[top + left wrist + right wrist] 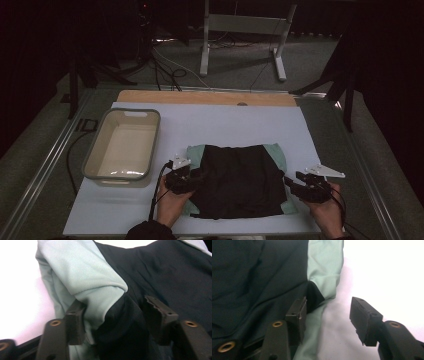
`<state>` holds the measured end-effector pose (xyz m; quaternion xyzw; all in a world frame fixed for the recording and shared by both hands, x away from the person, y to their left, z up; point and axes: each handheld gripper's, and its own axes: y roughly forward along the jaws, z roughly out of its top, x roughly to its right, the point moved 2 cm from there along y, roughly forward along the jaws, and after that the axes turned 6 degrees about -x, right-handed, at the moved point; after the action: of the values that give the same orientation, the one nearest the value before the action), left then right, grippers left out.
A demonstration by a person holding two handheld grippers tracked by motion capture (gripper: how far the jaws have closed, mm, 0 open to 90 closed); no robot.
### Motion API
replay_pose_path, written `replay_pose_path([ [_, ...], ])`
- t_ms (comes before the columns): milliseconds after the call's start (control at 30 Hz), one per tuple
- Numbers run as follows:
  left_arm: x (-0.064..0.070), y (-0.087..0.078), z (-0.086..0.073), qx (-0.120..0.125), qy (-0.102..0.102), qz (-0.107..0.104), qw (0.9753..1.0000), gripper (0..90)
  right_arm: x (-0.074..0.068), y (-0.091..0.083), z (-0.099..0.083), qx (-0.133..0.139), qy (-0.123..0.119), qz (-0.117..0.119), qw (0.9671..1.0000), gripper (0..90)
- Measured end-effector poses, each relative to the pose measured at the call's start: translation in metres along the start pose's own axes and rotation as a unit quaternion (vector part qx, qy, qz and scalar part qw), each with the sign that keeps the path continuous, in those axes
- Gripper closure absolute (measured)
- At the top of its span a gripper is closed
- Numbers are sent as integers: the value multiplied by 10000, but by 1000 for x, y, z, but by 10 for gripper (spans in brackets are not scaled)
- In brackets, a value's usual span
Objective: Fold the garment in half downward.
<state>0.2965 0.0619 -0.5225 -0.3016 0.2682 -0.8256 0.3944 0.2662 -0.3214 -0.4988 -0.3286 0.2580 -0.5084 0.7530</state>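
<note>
Left hand-held gripper (pixel 191 178) agape around bunched black cloth (pixel 239 180) and green cloth (pixel 276 151), right hand-held gripper (pixel 295 185) agape at the edge: risks pinching both layers.

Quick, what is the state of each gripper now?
Left gripper: open, jaws astride a bunch of black cloth and green cloth.
Right gripper: open, holding nothing, at the cloths' edge.

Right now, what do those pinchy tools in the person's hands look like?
Each hand holds a black tool with two chunky jaws. The left gripper and the right gripper each carry a pale grey three-cornered plate on top. Brass-coloured rivets sit on the arms behind the jaws, whose pads have jagged edges. A black cable trails from the left one. A dark sleeve covers the left forearm.
</note>
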Motion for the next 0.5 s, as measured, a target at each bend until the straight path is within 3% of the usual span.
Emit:
replay_pose_path([
  [500,-1,1,2,-47,19,-90,9999,470,-10,36,3,-825,83,-55,9965,528],
])
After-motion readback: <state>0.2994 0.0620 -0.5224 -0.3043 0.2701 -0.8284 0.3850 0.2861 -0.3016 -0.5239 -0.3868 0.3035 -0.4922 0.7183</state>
